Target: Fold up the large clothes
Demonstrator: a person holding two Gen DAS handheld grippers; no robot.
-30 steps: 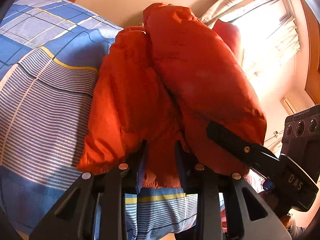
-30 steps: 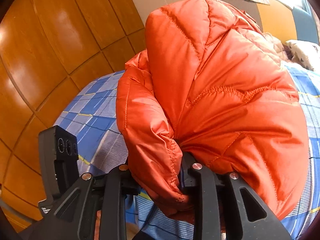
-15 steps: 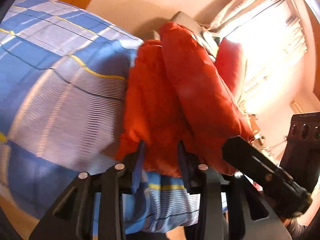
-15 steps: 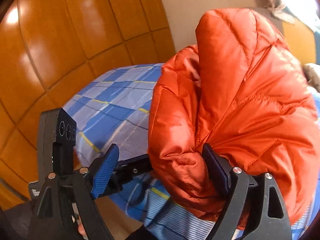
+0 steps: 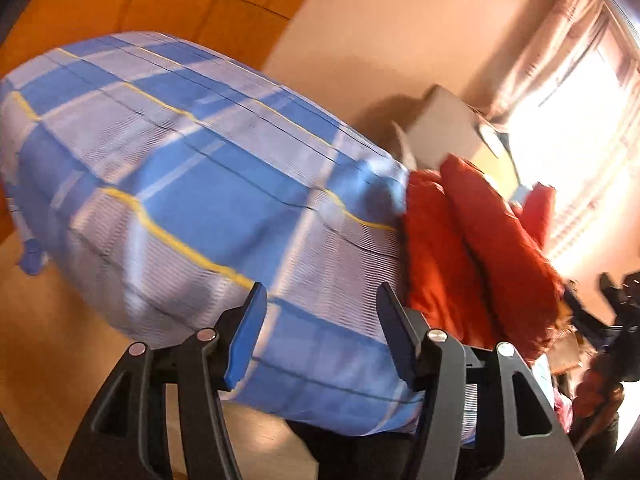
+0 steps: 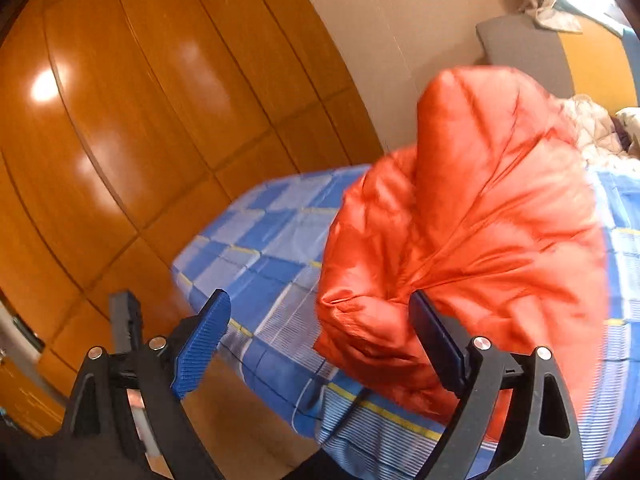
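An orange puffer jacket [image 5: 472, 264] lies bunched in a folded heap on the bed with the blue checked cover [image 5: 192, 184]. My left gripper [image 5: 320, 336] is open and empty, off to the left of the jacket, over the bed's edge. In the right wrist view the jacket [image 6: 488, 216] rises as a tall mound. My right gripper [image 6: 320, 340] is open wide; its right finger [image 6: 436, 344] lies against the jacket's lower fold, its left finger [image 6: 202, 340] is apart from it.
A wooden wardrobe [image 6: 140, 100] stands left of the bed. Wooden floor [image 5: 48, 340] lies below the bed's edge. A grey headboard [image 6: 524, 52] and bright curtained window [image 5: 580, 128] are beyond the jacket. Pale bedding [image 6: 596, 132] lies behind it.
Both grippers have opened and let go of the jacket. The left gripper has swung left and back from it; the jacket now rests on the bed.
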